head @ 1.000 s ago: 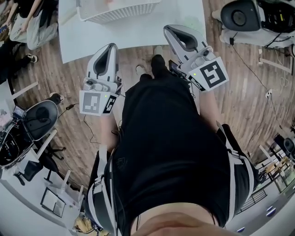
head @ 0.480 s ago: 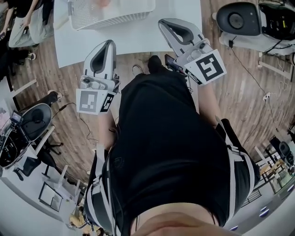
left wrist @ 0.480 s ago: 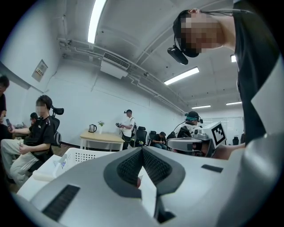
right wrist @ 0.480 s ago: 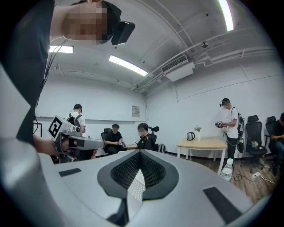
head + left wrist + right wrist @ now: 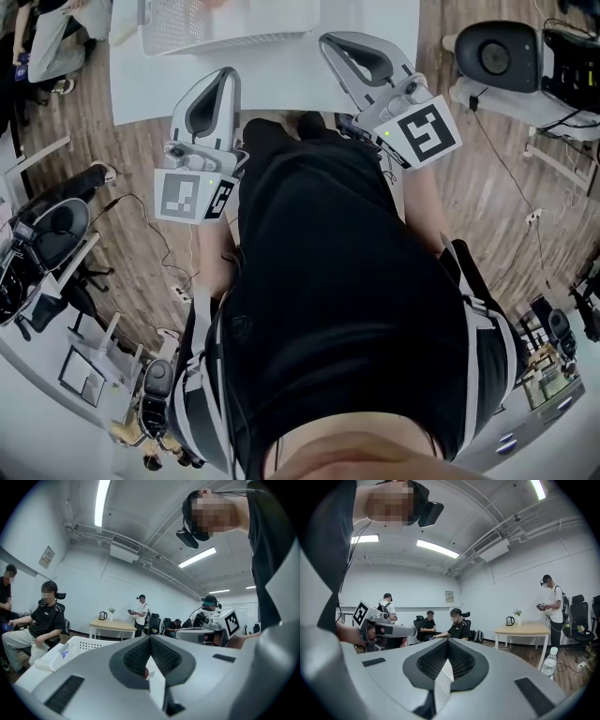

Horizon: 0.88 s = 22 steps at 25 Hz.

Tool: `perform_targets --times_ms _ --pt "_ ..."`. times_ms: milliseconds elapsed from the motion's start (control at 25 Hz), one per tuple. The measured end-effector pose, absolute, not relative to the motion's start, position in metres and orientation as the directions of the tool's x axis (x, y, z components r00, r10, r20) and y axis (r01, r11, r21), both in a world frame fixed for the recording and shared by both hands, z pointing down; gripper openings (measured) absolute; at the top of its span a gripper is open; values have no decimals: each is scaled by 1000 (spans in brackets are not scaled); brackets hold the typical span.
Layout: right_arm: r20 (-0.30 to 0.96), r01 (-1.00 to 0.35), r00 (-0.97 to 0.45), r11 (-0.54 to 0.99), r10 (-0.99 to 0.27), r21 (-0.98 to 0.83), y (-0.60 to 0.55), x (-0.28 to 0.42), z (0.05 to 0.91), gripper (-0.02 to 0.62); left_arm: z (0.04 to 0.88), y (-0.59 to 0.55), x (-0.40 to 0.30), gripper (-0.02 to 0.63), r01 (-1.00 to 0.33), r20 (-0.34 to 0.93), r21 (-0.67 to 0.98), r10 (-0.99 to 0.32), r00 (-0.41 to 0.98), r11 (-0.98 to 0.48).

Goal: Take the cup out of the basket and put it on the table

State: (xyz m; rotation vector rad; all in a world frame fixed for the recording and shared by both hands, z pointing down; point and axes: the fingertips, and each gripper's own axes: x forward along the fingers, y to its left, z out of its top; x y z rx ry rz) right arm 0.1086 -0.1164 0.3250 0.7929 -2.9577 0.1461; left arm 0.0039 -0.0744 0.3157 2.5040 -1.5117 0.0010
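A white perforated basket (image 5: pixel 230 23) stands on the white table (image 5: pixel 281 80) at the top of the head view. It also shows low on the left in the left gripper view as the basket (image 5: pixel 79 646). The cup itself I cannot make out; only a pinkish patch shows at the basket's top edge. My left gripper (image 5: pixel 228 73) is shut and empty, its tip just over the table's near edge, short of the basket. My right gripper (image 5: pixel 326 39) is shut and empty over the table, right of the basket. Both point roughly level.
Wooden floor with cables lies around the table. Seated people (image 5: pixel 44 620) are at the left beyond the basket. Office chairs (image 5: pixel 56 234) and a round grey device (image 5: pixel 497 56) stand on the floor. Further back stand a wooden table with a kettle (image 5: pixel 510 620) and a water bottle (image 5: pixel 548 663).
Both grippers have moved forward over the table's near edge toward the basket, and the person's body has come closer to the table. Both stay shut.
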Motion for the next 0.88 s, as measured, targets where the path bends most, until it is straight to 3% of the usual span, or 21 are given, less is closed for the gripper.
perform_targets --times_ms 880 --pt "164 -499 -859 865 -484 -61 -152 7 332 18 323 -121 -67 20 -834 139 197 -827 545 -516"
